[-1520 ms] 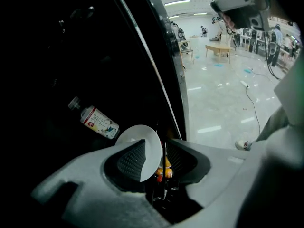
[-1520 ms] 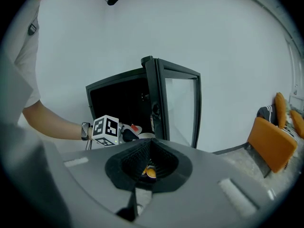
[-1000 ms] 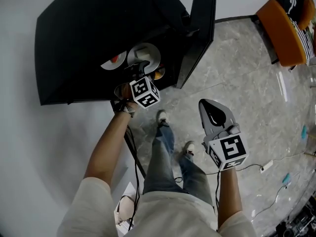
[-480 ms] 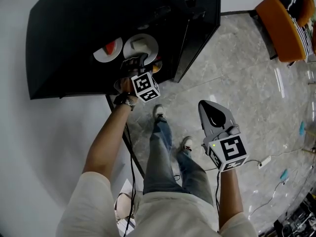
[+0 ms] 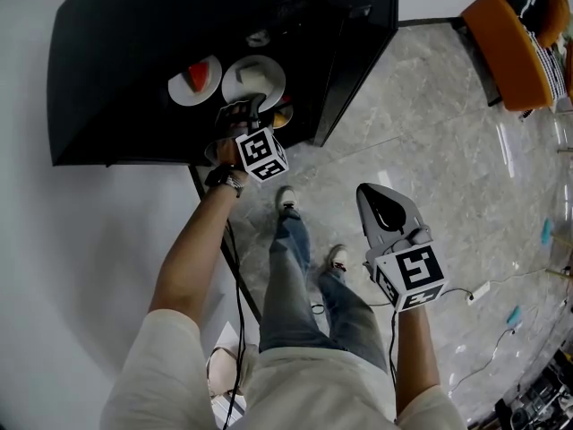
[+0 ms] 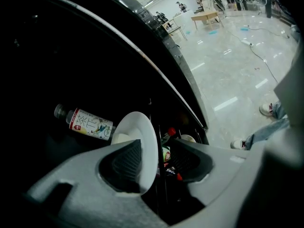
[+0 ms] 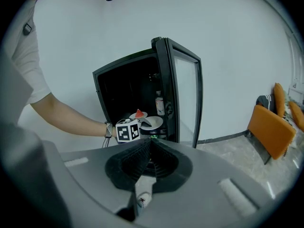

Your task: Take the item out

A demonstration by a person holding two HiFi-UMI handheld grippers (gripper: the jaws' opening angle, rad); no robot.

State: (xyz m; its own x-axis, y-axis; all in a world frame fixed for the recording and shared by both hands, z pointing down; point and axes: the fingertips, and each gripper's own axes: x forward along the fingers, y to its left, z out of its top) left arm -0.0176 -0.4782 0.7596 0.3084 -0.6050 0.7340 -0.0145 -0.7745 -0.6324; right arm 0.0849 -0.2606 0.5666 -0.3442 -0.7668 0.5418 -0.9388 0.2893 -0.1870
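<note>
Now my left gripper (image 6: 156,151), jaws just closing yet spread, straddles the plate (image 6: 135,125) rim. My right gripper (image 7: 149,142) is pressed together, empty.

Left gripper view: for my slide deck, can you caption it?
Left gripper, fingers just closing, straddles a white plate's rim inside the dark fridge; a bottle lies behind.
</note>
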